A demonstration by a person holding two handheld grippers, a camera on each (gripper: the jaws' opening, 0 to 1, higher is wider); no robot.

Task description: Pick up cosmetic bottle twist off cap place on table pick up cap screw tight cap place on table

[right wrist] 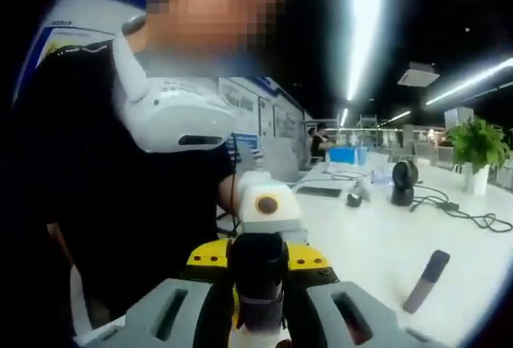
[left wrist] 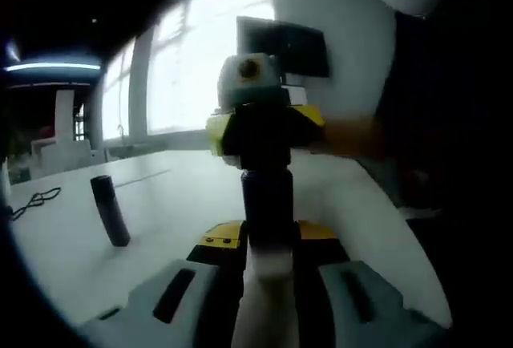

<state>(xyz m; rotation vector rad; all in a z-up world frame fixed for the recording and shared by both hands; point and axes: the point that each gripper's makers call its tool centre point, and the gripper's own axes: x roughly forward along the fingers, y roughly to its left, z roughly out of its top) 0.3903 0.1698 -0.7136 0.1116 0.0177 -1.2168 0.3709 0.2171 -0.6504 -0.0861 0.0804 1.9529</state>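
Note:
The cosmetic bottle is held in the air between both grippers. In the left gripper view its pale body [left wrist: 264, 300] runs up between my left gripper's [left wrist: 268, 284] grey jaws, which are shut on it. Its dark cap [left wrist: 268, 200] points away, and my right gripper [left wrist: 264, 135] meets it head-on, shut on the cap's far end. In the right gripper view the dark cap [right wrist: 258, 272] sits between my right gripper's [right wrist: 258, 304] jaws, with the yellow-and-black left gripper [right wrist: 210, 256] just behind it.
A second dark, slim cylinder [left wrist: 110, 210] stands tilted on the white table [left wrist: 184, 196], also in the right gripper view [right wrist: 426, 281]. Black cables [right wrist: 465, 216], a small black fan [right wrist: 403, 181] and a plant [right wrist: 477, 143] sit farther off. A person in dark clothes [right wrist: 104, 204] is close by.

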